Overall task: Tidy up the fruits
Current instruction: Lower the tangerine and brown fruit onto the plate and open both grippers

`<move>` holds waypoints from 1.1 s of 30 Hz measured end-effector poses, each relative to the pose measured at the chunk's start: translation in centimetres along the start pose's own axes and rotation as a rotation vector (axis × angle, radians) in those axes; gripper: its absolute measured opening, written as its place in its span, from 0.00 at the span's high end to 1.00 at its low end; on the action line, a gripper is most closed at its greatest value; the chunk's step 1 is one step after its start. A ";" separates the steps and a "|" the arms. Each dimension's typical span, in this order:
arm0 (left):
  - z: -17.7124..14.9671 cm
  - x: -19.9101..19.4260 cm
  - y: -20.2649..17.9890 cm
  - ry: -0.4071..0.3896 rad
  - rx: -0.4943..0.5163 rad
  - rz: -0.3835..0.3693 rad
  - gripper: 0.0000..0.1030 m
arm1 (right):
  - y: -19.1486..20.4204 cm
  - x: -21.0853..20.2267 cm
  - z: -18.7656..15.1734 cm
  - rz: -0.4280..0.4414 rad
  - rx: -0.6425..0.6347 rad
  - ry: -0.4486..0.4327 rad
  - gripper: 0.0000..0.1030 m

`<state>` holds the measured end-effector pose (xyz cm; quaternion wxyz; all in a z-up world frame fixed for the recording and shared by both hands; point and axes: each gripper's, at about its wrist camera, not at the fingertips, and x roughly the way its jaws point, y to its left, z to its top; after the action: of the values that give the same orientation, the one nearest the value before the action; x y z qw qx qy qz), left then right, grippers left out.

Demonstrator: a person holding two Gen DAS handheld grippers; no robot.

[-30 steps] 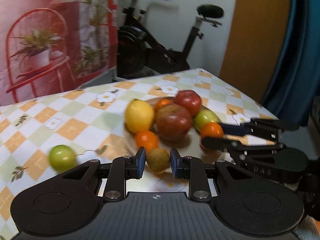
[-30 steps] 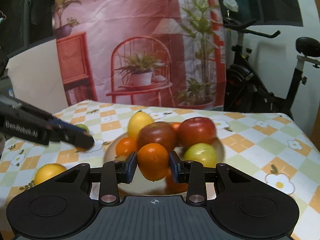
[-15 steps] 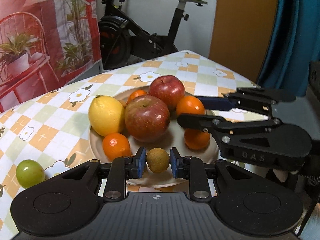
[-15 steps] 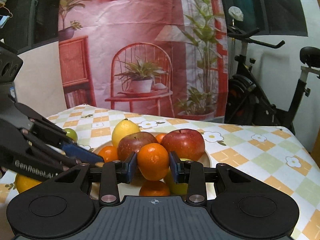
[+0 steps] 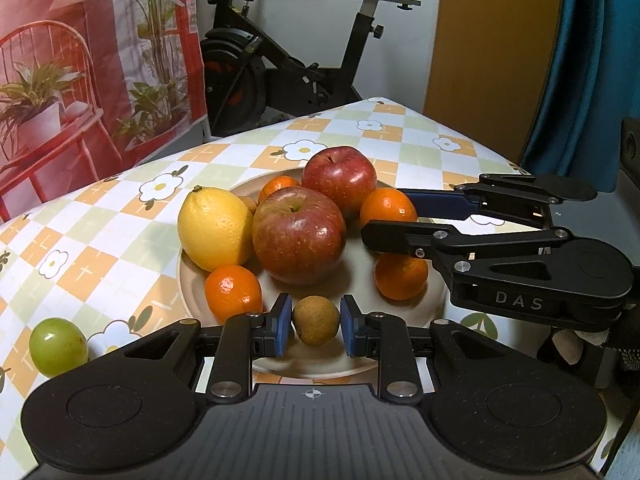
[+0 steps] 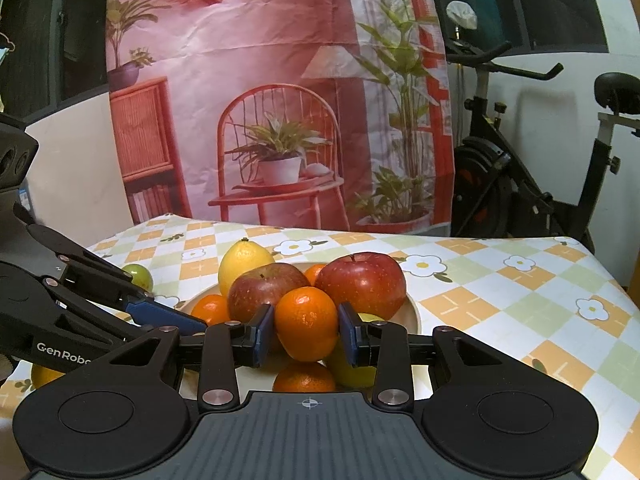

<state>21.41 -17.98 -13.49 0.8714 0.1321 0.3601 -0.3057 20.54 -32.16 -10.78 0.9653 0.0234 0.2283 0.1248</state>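
— Left wrist view first: any writing? "DAS" in pale letters runs along the black body of the right gripper (image 5: 390, 218), which reaches in from the right edge; nothing else there is readable.

— And from the right wrist view? "GenRobo" shows on the left gripper's (image 6: 188, 326) body at the lower left, cut off by the near gripper's own frame; the tablecloth (image 6: 500, 284) bears only flowers and checks.

— What do the two tools have? The left gripper (image 5: 316, 322) is narrowed onto a small brown fruit (image 5: 316, 321), its blue pads at either side of it, low over the near rim of the plate (image 5: 416, 320); the right gripper (image 6: 306, 332) is clamped on a mandarin (image 6: 306, 328), held above the plate's right part, over another orange fruit lying beneath it.

— Which way do the fruits point? The brown fruit is near round, so I cannot tell an axis; the lemon (image 5: 214, 228) stands at the plate's left edge with its long axis tilted, stem nub up and to the left; the big apple (image 5: 298, 234) sits stem up at the middle, a redder apple (image 5: 339, 180) behind it.

— Anything off the plate? A green fruit (image 5: 58, 346) rests on the cloth, well to the left.
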 end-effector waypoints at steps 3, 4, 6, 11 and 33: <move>0.1 0.0 0.0 0.002 -0.004 0.001 0.73 | -0.1 -0.1 0.0 -0.001 0.006 -0.009 0.68; 0.1 0.1 -0.1 0.003 -0.005 0.002 0.73 | -0.1 -0.2 -0.1 -0.002 0.007 -0.011 0.68; 0.1 0.1 0.0 0.003 -0.009 0.003 0.73 | -0.1 -0.2 -0.1 -0.001 0.007 -0.011 0.68; 0.2 0.1 0.2 0.003 -0.025 0.006 0.72 | -0.1 -0.2 -0.1 -0.003 0.007 -0.013 0.66; -0.3 -2.4 1.5 -0.040 -0.091 0.033 0.60 | -0.1 -0.9 -0.2 -0.021 0.022 -0.029 0.56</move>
<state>20.82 -15.64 -11.97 0.8885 0.0920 0.3539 -0.2772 19.69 -32.48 -10.60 0.9694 0.0333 0.2160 0.1117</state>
